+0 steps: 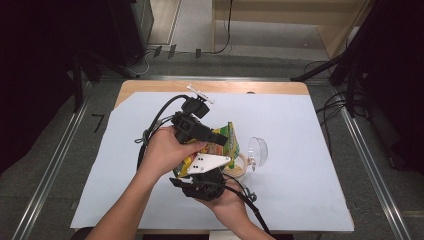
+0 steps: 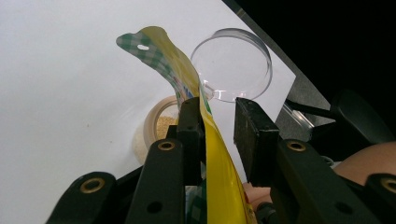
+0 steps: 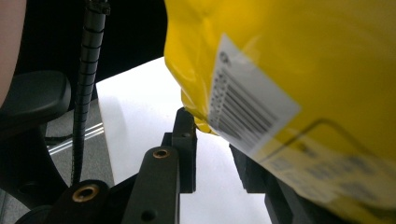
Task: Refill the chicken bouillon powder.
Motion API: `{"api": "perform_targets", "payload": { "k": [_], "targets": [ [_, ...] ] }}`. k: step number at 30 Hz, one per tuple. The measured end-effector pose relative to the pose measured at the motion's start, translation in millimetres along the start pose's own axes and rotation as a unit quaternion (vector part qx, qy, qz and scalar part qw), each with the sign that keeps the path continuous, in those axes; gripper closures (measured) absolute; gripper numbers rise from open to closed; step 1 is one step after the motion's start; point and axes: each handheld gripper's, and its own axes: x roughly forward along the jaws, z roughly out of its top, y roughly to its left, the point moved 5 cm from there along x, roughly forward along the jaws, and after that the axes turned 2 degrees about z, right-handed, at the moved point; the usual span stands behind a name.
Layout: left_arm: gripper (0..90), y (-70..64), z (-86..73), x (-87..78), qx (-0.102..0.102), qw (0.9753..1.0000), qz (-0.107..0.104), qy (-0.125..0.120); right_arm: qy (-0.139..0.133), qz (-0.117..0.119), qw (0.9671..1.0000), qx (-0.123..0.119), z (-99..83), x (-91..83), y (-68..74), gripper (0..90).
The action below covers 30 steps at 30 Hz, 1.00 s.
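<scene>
Tilting over a small round container (image 1: 236, 169) at the centre of the high view, a yellow pouch (image 1: 220, 145) with green-checked edging is held between the two grippers. In the left gripper view the pouch (image 2: 219, 172) runs up from the bottom centre, its checked top curling toward the upper left of the frame; it lies against the left jaw, while the right jaw stands apart from it with a clear gap, so the left gripper (image 2: 218, 122) looks parted rather than clamped. Beneath the pouch, the container (image 2: 156, 128) shows tan, grainy contents. Just beyond it, in the upper middle of that frame, a clear round lid (image 2: 233, 65) stands tilted on the white sheet (image 2: 60, 84).

In the right gripper view the pouch (image 3: 299, 70) covers the upper right of the frame, a white barcode label on it, and its lower fold dips between the jaws of the right gripper (image 3: 212, 140); I cannot tell whether they grip it, since the pouch hides the right jaw.

From the high view, the left hand (image 1: 167, 150) and right hand (image 1: 225, 200) sit at lower centre, with the lid (image 1: 258, 150) just right of the pouch on the sheet (image 1: 300, 130) covering the wooden table (image 1: 150, 86).
</scene>
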Motion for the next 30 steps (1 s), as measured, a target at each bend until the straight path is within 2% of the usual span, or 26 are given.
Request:
{"api": "perform_targets", "payload": {
  "k": [22, 27, 30],
  "targets": [
    [73.5, 0.5, 0.2, -0.3, 0.0, 1.0, -0.004, -0.003, 0.004, -0.008, 0.9999, -0.013, -1.9, 0.4, -4.4, 73.2],
    [73.5, 0.1, 0.4, -0.2, 0.0, 1.0, -0.005, -0.004, 0.002, -0.008, 0.9999, -0.013, -2.0, 0.4, -5.0, 73.3],
    [73.6, 1.6, 0.7, -0.2, 0.001, 1.0, -0.005, -0.006, 0.006, -0.001, 1.0, -0.004, -0.9, -0.9, -2.4, 73.3]
  ]
}}
